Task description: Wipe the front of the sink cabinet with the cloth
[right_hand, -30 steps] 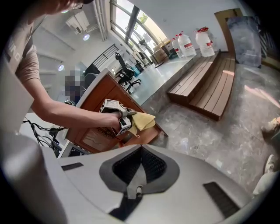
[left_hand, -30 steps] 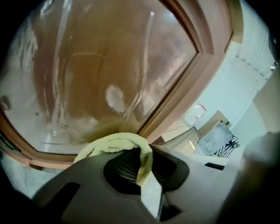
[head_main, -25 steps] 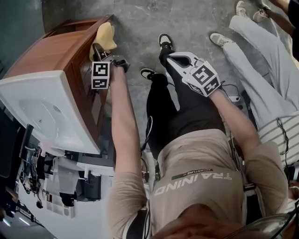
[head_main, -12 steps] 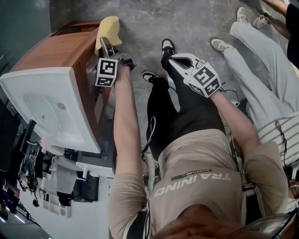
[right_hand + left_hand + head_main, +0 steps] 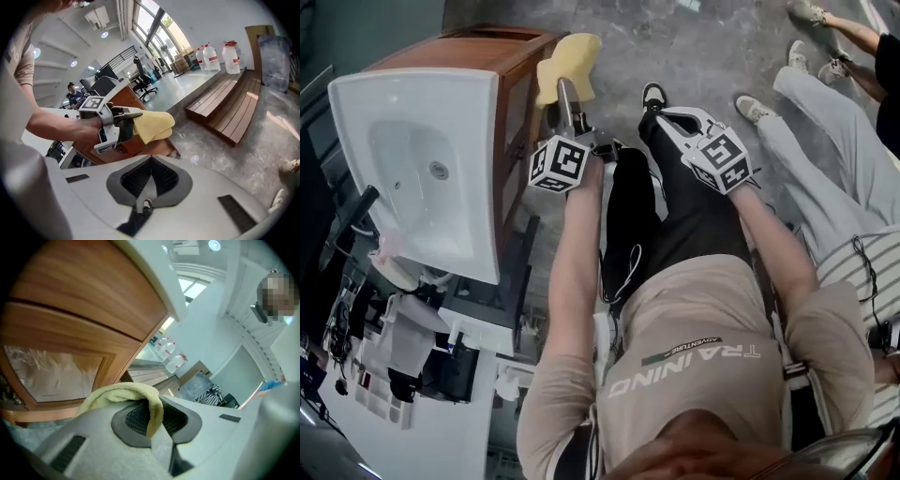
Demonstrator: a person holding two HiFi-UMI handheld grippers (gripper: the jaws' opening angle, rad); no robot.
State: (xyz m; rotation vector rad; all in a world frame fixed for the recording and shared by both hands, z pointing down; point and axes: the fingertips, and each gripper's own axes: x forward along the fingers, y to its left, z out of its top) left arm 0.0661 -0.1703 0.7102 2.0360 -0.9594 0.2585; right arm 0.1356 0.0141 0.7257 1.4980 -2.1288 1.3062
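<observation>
The sink cabinet (image 5: pixel 502 56) is brown wood with a white basin (image 5: pixel 422 159) on top, at the head view's upper left. My left gripper (image 5: pixel 565 94) is shut on a yellow cloth (image 5: pixel 567 64), which sits just right of the cabinet's front edge. In the left gripper view the cloth (image 5: pixel 136 397) folds between the pads of that gripper (image 5: pixel 152 416), with the wooden front (image 5: pixel 70 305) and its frosted panel (image 5: pixel 51 376) close behind. My right gripper (image 5: pixel 661 120) hangs shut and empty over my black trouser leg. From the right gripper (image 5: pixel 151 176) I see the cloth (image 5: pixel 152 124).
Another person's light trousers (image 5: pixel 825 141) and shoes (image 5: pixel 755 108) are on the grey floor at right. My own shoe (image 5: pixel 653 94) is near the cloth. Shelving clutter (image 5: pixel 403 366) fills the lower left. Wooden steps (image 5: pixel 229 105) and water bottles (image 5: pixel 220 56) lie farther off.
The head camera has swung, so the cabinet looks more upright. My left gripper and the cloth have shifted right, from against the cabinet's front to just off its edge. The right gripper barely moved.
</observation>
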